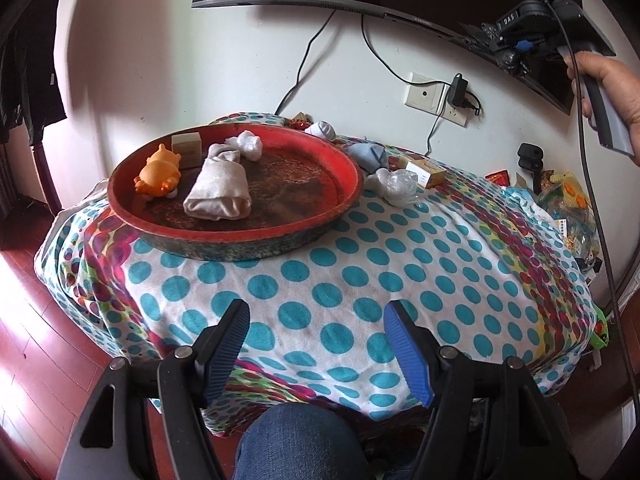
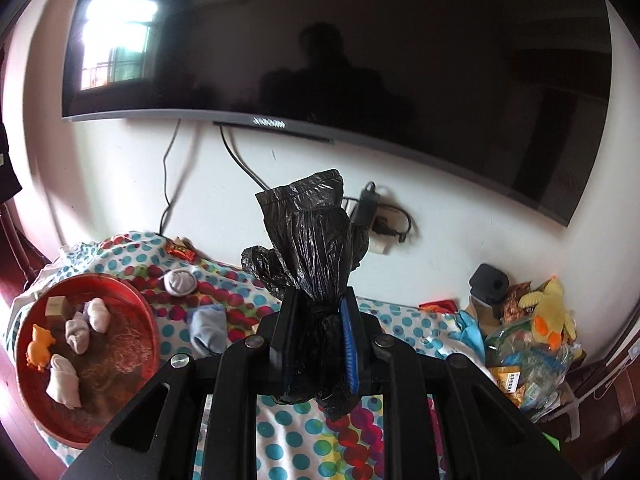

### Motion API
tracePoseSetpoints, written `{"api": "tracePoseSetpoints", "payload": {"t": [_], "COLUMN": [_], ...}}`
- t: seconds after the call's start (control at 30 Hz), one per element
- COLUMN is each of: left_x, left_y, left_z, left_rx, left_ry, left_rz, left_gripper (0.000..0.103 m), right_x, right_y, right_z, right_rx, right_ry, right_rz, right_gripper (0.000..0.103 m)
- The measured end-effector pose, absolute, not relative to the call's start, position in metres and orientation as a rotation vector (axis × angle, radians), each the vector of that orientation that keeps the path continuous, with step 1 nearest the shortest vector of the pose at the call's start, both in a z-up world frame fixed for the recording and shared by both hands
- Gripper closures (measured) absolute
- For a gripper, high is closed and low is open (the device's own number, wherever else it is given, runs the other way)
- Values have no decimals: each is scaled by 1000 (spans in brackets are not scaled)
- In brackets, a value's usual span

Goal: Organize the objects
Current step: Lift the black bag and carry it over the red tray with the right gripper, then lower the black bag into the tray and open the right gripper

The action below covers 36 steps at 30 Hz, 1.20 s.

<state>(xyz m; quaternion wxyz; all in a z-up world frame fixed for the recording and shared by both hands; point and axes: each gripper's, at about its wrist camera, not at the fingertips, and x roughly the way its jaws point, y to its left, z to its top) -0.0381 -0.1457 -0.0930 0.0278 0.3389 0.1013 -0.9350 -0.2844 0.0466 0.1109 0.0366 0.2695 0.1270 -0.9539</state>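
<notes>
Our right gripper point(image 2: 316, 344) clamps a knotted black plastic bag point(image 2: 312, 236) raised above the table, its long axis upright, loose end pointing up; our left gripper point(image 1: 318, 344) hangs wide apart, facing the red tray point(image 1: 320, 152) of rolled socks

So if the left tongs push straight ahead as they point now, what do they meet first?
Probably the polka-dot blanket on the table. The left tongs are open and empty; the red tray lies farther on, left of that line, though depth is uncertain.
</notes>
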Motion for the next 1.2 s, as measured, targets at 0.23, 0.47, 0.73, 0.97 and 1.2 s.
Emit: {"api": "tracePoseSetpoints", "payload": {"t": [0.23,0.47,0.73,0.97,1.2], "left_x": [-38,-41,-41,-42,-45], "left_y": [-163,-176,-194,-212,-214], "left_z": [-94,-97,-96,-105,-112], "left_rx": [1038,1044,1001,1022,1045], "left_ry": [374,420,493,603,601], "left_rz": [-2848,-2809,-2753,-2671,-2651], "left_gripper": [32,32,32,32,32], "right_x": [-269,-260,-252,-238,-227], "right_y": [4,-43,-83,-120,-145], "right_z": [123,116,98,21,-73], "right_rx": [792,761,777,958,1151], "right_ry": [431,505,528,540,573], "right_rz": [-2913,-2860,-2752,-2503,-2346], "right_gripper": [84,84,84,84,84]}}
